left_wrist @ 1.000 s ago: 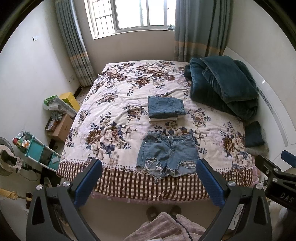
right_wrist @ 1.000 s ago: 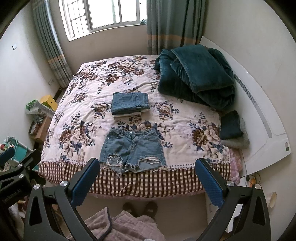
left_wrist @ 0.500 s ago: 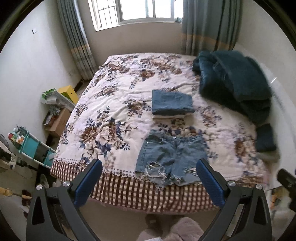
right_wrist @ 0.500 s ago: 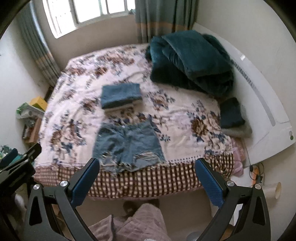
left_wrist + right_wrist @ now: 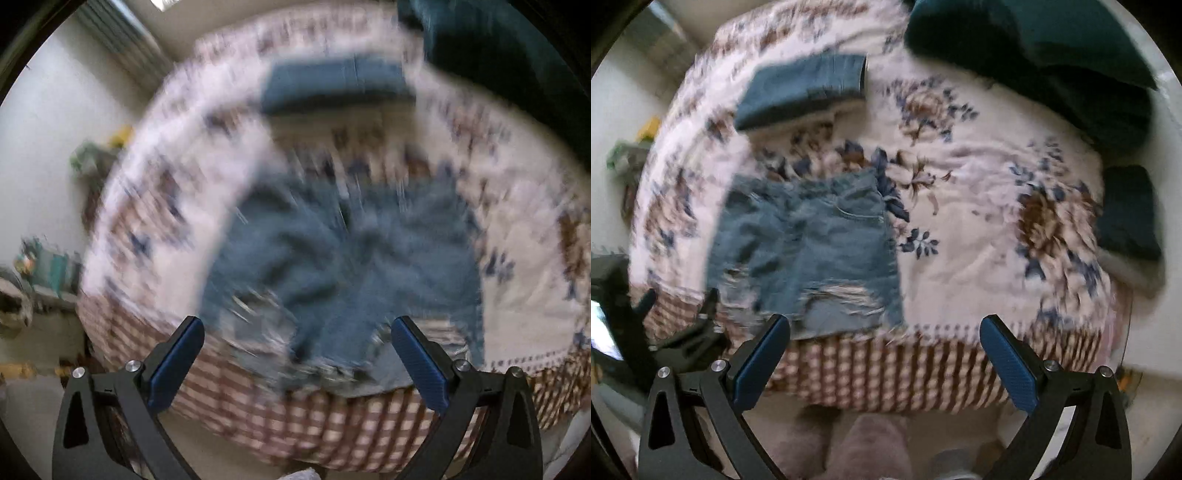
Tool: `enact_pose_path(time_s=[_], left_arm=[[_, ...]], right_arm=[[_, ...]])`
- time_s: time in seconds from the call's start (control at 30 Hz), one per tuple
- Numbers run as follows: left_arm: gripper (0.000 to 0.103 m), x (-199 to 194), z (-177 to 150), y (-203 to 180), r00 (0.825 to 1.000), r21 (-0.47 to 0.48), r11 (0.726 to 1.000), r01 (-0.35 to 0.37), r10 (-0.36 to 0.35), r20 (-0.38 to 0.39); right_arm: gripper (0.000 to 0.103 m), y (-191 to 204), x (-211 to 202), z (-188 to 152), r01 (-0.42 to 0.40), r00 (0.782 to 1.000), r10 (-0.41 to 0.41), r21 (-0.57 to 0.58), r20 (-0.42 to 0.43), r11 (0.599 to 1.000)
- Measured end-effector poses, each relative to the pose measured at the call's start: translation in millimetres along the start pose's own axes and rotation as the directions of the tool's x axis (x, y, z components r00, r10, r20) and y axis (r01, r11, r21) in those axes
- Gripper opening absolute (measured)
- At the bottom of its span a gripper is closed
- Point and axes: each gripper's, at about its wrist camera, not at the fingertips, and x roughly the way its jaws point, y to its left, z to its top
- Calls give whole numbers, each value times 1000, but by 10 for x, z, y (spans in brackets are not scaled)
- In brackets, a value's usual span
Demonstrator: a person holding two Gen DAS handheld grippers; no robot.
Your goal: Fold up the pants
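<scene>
**Both grippers wide apart above the denim shorts**

The left gripper (image 5: 297, 356) has its jaws spread wide and holds nothing. The denim shorts (image 5: 347, 266) lie flat on the floral bedspread (image 5: 528, 280), straight ahead between its fingers, with the frayed hems nearest to it. Beyond the shorts lies a folded stack of jeans (image 5: 332, 86). This view is strongly blurred.

The right gripper (image 5: 884, 354) is also spread wide and empty. The shorts (image 5: 809, 251) are ahead and to its left side, the folded stack (image 5: 801, 90) farther behind them. A dark teal blanket (image 5: 1052, 48) is heaped far ahead to the right. The left gripper's body (image 5: 683, 332) shows low on its left, beside the shorts' hem.
</scene>
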Motion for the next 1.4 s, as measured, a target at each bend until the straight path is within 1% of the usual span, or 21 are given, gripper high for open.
enact_pose_path(time_s=[0.07, 0.13, 0.17, 0.2, 0.27, 0.3, 0.37, 0.4, 0.47, 0.63, 0.67, 0.73, 0.8, 0.83, 0.9, 0.93, 0.97, 1.0, 1.1, 1.27, 1.4], left_arm=[[103, 441, -106, -243, 996, -33, 999, 30, -32, -85], [102, 671, -214, -451, 993, -29, 999, 28, -32, -112], [101, 773, -265, -604, 992, -3, 1000, 4, -4, -127], [98, 832, -301, -725, 990, 17, 1000, -14, 16, -139], [94, 895, -386, -967, 987, 16, 1000, 12, -9, -162], [94, 888, -435, -1031, 985, 8, 1000, 28, -27, -173], [91, 887, -508, -1231, 977, -17, 995, 98, -99, -190], [76, 890, -545, -1345, 970, -30, 991, 132, -136, -201], [63, 935, -587, -1543, 950, -52, 977, 207, -214, -227], [62, 1209, -636, -2045, 947, -1, 978, 208, -202, -251], [53, 1250, -644, -2060, 947, -13, 975, 221, -218, -237], [46, 1285, -659, -1997, 943, -53, 968, 247, -252, -216], [24, 1225, -681, -1894, 947, -72, 963, 260, -269, -178], [17, 1198, -695, -1863, 949, -71, 964, 256, -264, -170], [11, 1175, -726, -1792, 945, -82, 959, 271, -281, -167], [10, 1166, -728, -1763, 944, -77, 958, 276, -285, -167], [9, 1109, -727, -1731, 943, -70, 957, 281, -289, -166], [6, 1061, -736, -1706, 942, -66, 956, 286, -293, -161], [3, 852, -753, -1568, 942, -81, 951, 299, -307, -136], [3, 354, -762, -1179, 952, -126, 950, 286, -296, -72], [3, 113, -714, -644, 965, -169, 954, 249, -258, -36]], right_arm=[[103, -127, 539, 250, -18, 998, 16, -33, -63, 999], [102, -250, 989, 433, -45, 992, 42, -24, -116, 999], [97, -309, 1253, 540, -63, 986, 60, -13, -154, 998], [87, -353, 1464, 608, -73, 980, 70, -10, -189, 997], [72, -382, 1802, 697, -105, 964, 95, -25, -249, 994], [69, -393, 1972, 758, -111, 957, 96, -41, -274, 993], [68, -354, 2216, 846, -124, 947, 93, -82, -308, 989], [68, -328, 2306, 896, -131, 943, 93, -99, -320, 986], [68, -245, 2481, 999, -155, 930, 96, -141, -354, 978], [68, -97, 2730, 1213, -173, 925, 89, -201, -369, 964], [68, -77, 2786, 1265, -178, 922, 91, -203, -376, 963], [68, -50, 2891, 1373, -208, 912, 122, -184, -391, 961], [68, -1, 3010, 1460, -240, 897, 154, -162, -415, 957], [68, 15, 3058, 1489, -248, 894, 164, -154, -417, 956], [66, 69, 3172, 1514, -260, 887, 180, -137, -425, 956], [58, 90, 3211, 1509, -271, 885, 197, -123, -422, 955], [34, 90, 3218, 1515, -277, 888, 209, -114, -409, 954], [18, 94, 3210, 1504, -276, 896, 216, -105, -388, 955], [10, 112, 3093, 1450, -285, 907, 232, -107, -352, 953], [9, 197, 2734, 1428, -309, 918, 262, -120, -298, 944], [9, 312, 2423, 1447, -322, 921, 280, -121, -271, 939]])
